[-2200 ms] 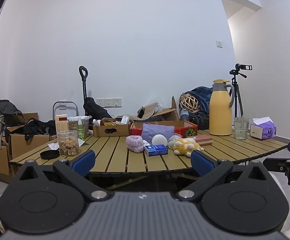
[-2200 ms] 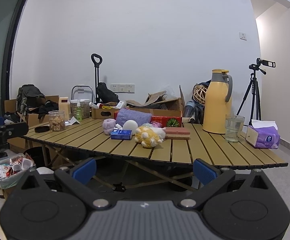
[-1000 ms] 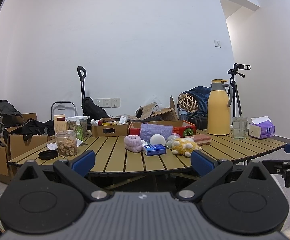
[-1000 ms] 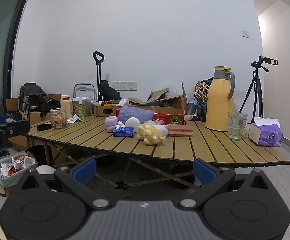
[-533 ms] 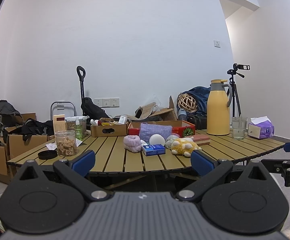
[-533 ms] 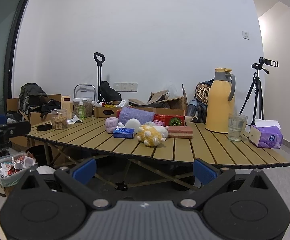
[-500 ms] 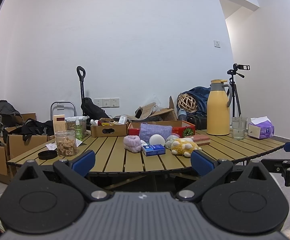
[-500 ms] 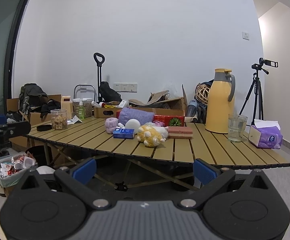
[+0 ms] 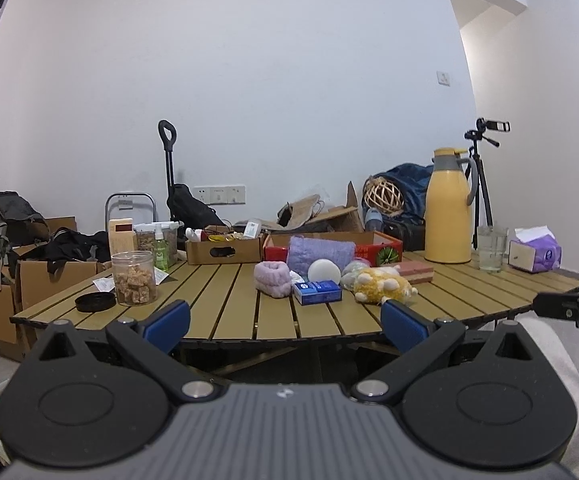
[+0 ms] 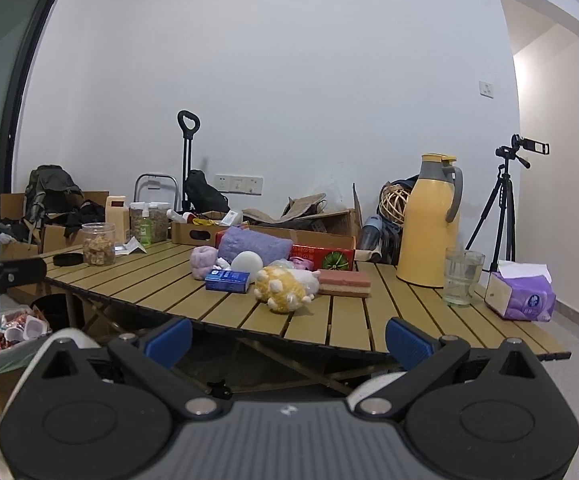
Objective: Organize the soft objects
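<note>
On the slatted wooden table (image 9: 233,312) lie a yellow plush toy (image 9: 383,286), a pink fuzzy roll (image 9: 272,278), a purple towel (image 9: 321,252), a white round sponge (image 9: 323,270) and a pink sponge block (image 9: 415,273). They also show in the right wrist view: the plush (image 10: 283,286), the pink roll (image 10: 204,262), the towel (image 10: 257,246), the pink block (image 10: 343,282). My left gripper (image 9: 285,322) and right gripper (image 10: 287,338) are both open and empty, short of the table's front edge.
A blue box (image 9: 316,292), a snack jar (image 9: 134,278), a black lid (image 9: 95,301), a red box (image 9: 373,244), a yellow thermos (image 9: 448,210), a glass (image 9: 490,248) and a tissue pack (image 9: 534,250) stand on the table. A bin (image 10: 1,336) sits on the floor left.
Both grippers have drifted slightly nearer the table and a little higher; the tabletop shows more from above. Both stay open and empty.
</note>
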`<state>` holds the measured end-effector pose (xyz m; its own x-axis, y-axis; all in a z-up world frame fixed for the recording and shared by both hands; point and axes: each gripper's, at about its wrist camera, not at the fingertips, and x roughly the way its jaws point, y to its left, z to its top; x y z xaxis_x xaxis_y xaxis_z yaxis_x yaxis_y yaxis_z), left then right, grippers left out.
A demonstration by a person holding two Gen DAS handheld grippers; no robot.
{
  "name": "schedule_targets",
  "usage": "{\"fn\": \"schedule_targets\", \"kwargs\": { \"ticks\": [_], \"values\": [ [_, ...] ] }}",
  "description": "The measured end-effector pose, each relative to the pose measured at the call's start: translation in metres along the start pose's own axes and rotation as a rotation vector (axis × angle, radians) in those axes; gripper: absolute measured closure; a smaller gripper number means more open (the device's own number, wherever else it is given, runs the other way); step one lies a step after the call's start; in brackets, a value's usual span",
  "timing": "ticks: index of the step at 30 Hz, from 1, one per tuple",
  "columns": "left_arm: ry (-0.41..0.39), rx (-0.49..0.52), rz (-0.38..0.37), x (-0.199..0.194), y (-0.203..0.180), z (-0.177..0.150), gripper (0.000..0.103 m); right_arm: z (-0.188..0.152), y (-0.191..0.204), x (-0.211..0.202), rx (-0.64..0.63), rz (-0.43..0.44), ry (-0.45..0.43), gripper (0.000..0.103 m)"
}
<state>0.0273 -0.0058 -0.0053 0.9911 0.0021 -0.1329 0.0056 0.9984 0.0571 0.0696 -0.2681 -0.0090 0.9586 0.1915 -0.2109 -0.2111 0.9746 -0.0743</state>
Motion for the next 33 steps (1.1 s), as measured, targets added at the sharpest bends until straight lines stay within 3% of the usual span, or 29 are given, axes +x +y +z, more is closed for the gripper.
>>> {"fn": "schedule_targets", "kwargs": {
  "ticks": [6, 10, 25, 33],
  "values": [
    [-0.012, 0.028, -0.014, 0.024, -0.004, 0.006, 0.000, 0.006, -0.009, 0.023, 0.045, -0.022, -0.060, 0.000],
    [0.006, 0.030, -0.045, 0.051, -0.010, 0.011, 0.000, 0.011, -0.020, 0.048, 0.077, 0.067, 0.014, 0.000],
    [0.053, -0.008, -0.069, 0.139, -0.016, 0.031, 0.000, 0.027, -0.036, 0.125, 0.044, 0.046, 0.030, 0.000],
    [0.146, -0.038, -0.081, 0.210, -0.021, 0.037, 0.000, 0.038, -0.053, 0.190, 0.052, 0.040, 0.076, 0.002]
  ]
}}
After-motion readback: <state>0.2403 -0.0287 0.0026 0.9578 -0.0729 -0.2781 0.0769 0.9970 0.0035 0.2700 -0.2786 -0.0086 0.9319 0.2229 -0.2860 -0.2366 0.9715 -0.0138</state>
